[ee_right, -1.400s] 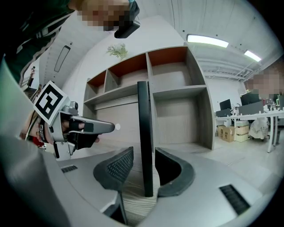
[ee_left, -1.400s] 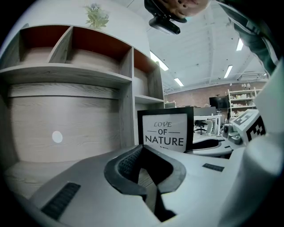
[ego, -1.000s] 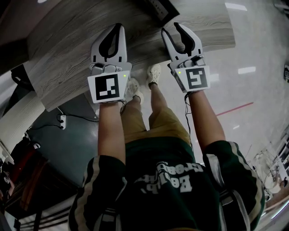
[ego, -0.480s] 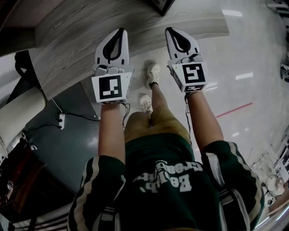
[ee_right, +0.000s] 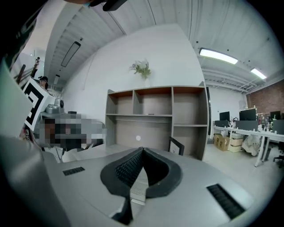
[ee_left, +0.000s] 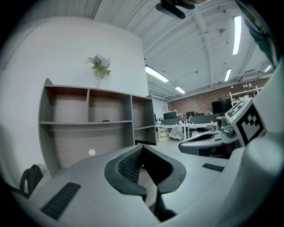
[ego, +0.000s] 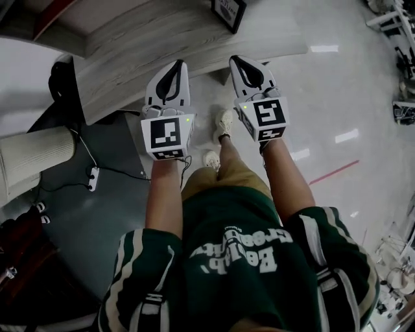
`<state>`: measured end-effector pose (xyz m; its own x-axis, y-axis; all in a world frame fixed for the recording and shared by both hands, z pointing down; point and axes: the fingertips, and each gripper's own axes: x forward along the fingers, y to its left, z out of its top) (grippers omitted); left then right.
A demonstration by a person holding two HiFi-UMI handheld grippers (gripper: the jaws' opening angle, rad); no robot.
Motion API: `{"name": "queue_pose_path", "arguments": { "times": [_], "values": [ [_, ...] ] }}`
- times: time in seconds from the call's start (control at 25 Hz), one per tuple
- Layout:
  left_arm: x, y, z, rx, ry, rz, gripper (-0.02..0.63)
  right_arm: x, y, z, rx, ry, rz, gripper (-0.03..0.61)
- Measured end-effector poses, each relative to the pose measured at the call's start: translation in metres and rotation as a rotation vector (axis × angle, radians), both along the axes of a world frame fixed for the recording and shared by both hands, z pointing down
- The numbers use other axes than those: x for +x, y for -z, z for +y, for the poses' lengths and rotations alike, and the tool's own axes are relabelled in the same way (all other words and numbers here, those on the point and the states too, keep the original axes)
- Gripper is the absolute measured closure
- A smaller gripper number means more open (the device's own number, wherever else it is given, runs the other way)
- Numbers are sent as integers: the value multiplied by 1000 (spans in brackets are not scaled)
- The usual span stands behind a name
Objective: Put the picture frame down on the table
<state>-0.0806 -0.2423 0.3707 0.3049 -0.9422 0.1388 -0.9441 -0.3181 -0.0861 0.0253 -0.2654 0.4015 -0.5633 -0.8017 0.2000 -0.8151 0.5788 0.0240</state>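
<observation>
left gripper (ego: 177, 65) and right gripper (ego: 236, 61) are farther back from the table (ego: 130, 48); the frame (ego: 228, 11) stands there; right, open earlier, is closed like left, both empty.

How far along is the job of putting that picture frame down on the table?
Done: the black picture frame already stands on the grey wood-grain table, by the open shelf unit. In hand: nothing; the left gripper and right gripper are both shut and empty, away from it. Left: nothing visible, unless it should lie flat.
</observation>
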Motion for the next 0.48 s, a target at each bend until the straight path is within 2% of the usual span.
{"name": "queue_pose_path", "arguments": {
  "times": [0.2,0.48],
  "values": [
    [5,59,56,7,-3,56,595,10,64,56,16,-12,-14,545],
    [0,113,106,42,-26,58,595,7,119,106,45,-5,-20,545]
  ]
}}
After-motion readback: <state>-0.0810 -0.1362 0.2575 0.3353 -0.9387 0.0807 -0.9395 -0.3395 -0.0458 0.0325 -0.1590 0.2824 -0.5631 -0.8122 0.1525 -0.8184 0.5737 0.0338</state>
